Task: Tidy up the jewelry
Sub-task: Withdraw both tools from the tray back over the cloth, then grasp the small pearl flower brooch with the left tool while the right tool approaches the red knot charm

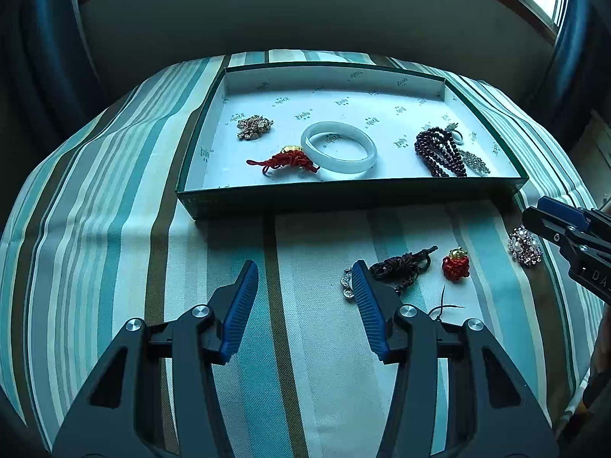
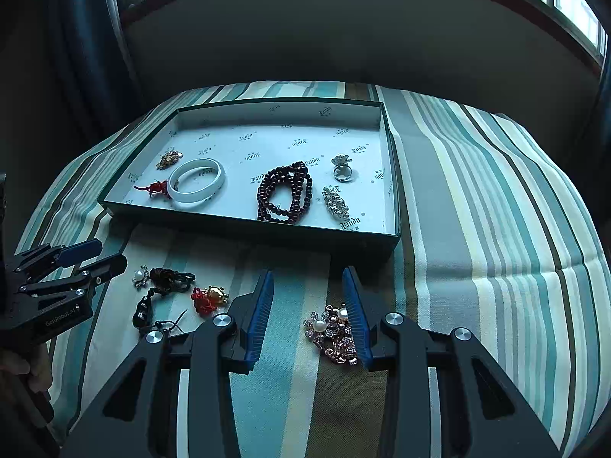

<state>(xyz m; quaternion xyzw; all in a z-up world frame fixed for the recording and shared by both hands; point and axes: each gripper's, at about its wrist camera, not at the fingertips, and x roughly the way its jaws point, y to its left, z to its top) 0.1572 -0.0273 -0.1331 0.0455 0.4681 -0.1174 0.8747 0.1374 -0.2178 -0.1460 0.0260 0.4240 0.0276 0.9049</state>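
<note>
A green box [image 1: 343,196] [image 2: 244,229] lined with white paper holds a white bangle [image 1: 339,147] [image 2: 196,180], a red cord charm [image 1: 284,162], a gold brooch [image 1: 255,126], dark red beads [image 1: 439,150] [image 2: 284,192], a ring [image 2: 341,170] and a silver brooch [image 2: 336,200]. On the cloth in front lie a dark braided cord [image 1: 401,265] [image 2: 168,278], a red knot with a gold charm [image 1: 455,263] [image 2: 210,297] and a pearl flower brooch [image 1: 526,246] [image 2: 332,332]. My left gripper [image 1: 303,271] [image 2: 110,253] is open over bare cloth, left of the cord. My right gripper [image 2: 308,273] [image 1: 532,210] is open, and the pearl brooch lies beside its right finger, not pressed.
The striped cloth [image 1: 95,229] [image 2: 496,210] drapes over a rounded table and falls away at the sides. A black gourd pendant [image 2: 142,311] lies on the dark cord's string. A dark wall and windows stand behind. A hand [image 2: 23,374] holds the left gripper.
</note>
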